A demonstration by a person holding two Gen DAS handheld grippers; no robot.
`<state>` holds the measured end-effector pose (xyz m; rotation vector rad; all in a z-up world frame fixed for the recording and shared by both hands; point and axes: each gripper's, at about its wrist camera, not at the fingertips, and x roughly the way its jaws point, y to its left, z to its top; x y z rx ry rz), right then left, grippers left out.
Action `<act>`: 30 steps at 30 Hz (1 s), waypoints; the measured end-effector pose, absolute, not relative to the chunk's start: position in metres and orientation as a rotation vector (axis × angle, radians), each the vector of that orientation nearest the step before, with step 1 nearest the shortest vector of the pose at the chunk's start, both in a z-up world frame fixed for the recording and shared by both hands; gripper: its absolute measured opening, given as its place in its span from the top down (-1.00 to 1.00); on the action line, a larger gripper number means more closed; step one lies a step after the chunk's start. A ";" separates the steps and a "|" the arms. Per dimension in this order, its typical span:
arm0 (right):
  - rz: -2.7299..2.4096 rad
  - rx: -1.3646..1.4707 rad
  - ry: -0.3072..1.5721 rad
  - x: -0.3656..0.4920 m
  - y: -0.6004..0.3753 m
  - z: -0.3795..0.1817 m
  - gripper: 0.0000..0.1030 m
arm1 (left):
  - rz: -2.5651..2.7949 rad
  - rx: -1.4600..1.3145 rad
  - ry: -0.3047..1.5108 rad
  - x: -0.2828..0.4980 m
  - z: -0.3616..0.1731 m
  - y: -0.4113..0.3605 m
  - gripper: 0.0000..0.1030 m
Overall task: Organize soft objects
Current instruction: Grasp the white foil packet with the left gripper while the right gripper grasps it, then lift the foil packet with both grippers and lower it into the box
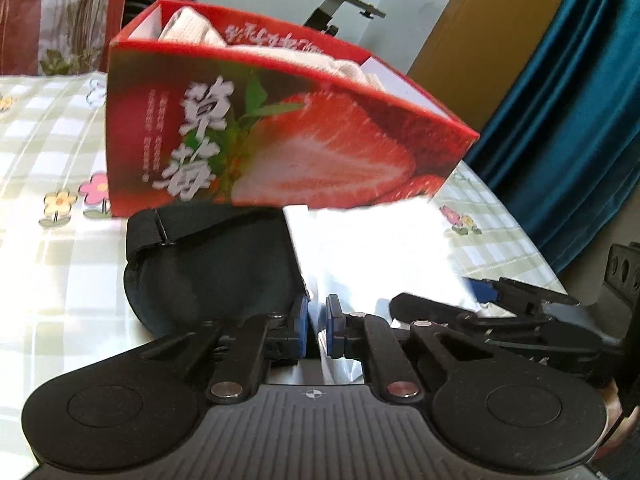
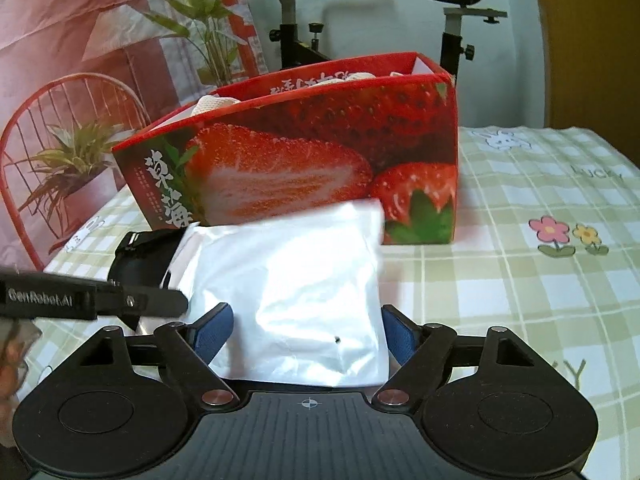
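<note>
White glossy plastic pouch (image 2: 304, 300), flat and soft, lies on the green-checked flowered tablecloth (image 2: 520, 280), nearest both cameras; the left gripper (image 1: 317, 326) has its blue pads (image 1: 334, 320) drawn almost together on the pouch's near edge, pinching it; the right gripper (image 2: 306, 332) stands wide, its blue pads (image 2: 212, 330) either side of the pouch, whether they press on it I cannot tell; just left of the pouch, partly under it, lies a black padded eye mask (image 1: 208, 264) with a strap; behind both stands a red strawberry-printed cardboard box (image 2: 320, 160), open-topped, holding cream knitted cloth (image 1: 192, 28); beyond the table, an exercise bike (image 2: 460, 8).
</note>
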<state>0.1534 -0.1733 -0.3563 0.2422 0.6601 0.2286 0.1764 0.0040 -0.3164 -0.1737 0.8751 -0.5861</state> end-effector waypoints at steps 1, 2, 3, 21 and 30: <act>0.231 0.246 0.660 0.153 -0.174 -0.356 -0.50 | -0.586 -0.181 0.881 0.176 -0.319 0.005 0.81; 0.234 0.245 0.659 0.153 -0.173 -0.356 -0.49 | -0.586 -0.188 0.886 0.176 -0.321 0.007 0.81; 0.237 0.239 0.660 0.154 -0.172 -0.355 -0.48 | -0.586 -0.199 0.889 0.177 -0.323 0.009 0.81; 0.230 0.190 0.642 0.151 -0.179 -0.332 0.29 | -0.589 -0.245 0.899 0.179 -0.327 0.014 0.81; 0.197 0.203 0.626 0.140 -0.185 -0.332 0.76 | -0.592 -0.242 0.877 0.175 -0.323 0.016 0.84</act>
